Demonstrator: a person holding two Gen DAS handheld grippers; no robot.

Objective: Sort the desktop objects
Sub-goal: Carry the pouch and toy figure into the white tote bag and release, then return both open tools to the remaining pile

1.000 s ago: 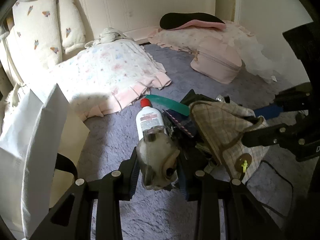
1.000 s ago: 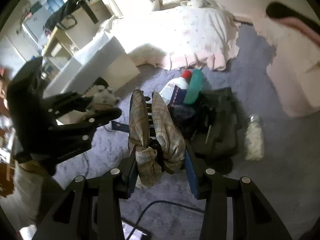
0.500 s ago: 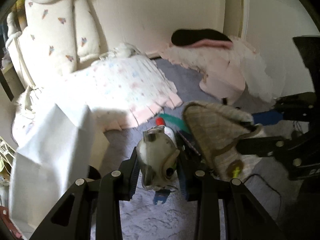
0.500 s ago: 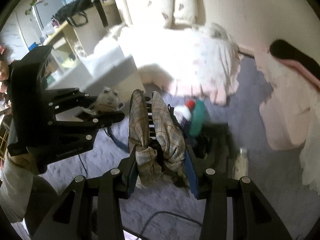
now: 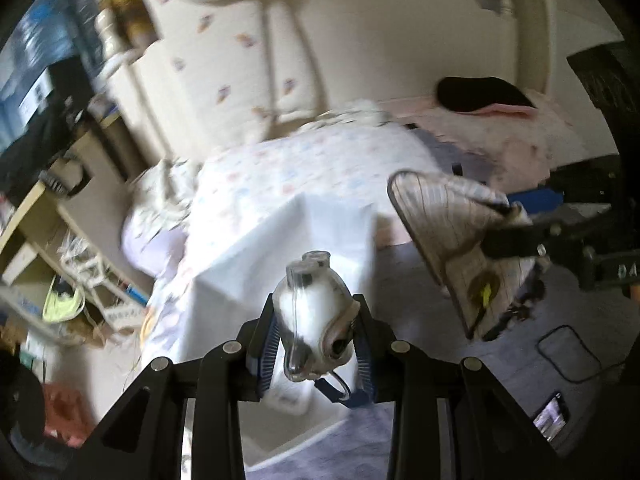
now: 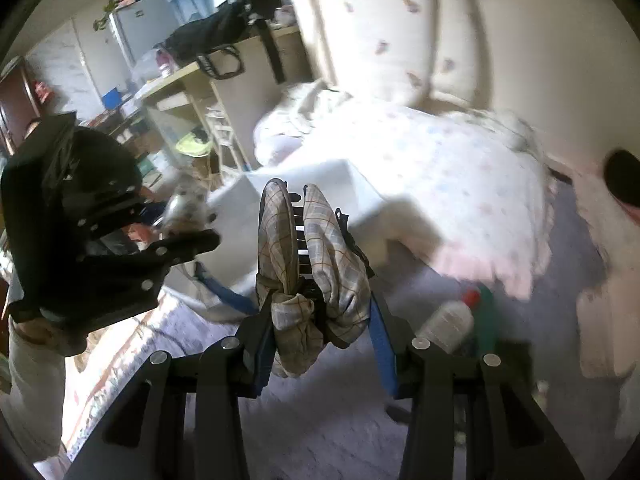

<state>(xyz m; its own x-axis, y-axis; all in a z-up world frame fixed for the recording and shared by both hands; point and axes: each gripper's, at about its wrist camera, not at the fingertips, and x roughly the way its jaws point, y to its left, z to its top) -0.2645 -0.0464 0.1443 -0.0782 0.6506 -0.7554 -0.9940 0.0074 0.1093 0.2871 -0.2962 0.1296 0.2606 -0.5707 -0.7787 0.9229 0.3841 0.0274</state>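
**Black grippers, blue pads**

Both the left gripper and the right gripper are matte black, with angular linked arms pinned by round silver screws. Ribbed blue pads line the fingers. White lettering marks the right gripper's side. A pale sleeve shows beneath the left gripper.

A: What's there to count?

B: Two black two-finger grippers, the left gripper and the right gripper. One small clear plastic pouch with a white furry toy inside, one folded beige plaid cloth item.

A: And lower down?

B: One white plastic bottle with a red cap, one green tube beside it, one open white rectangular box.
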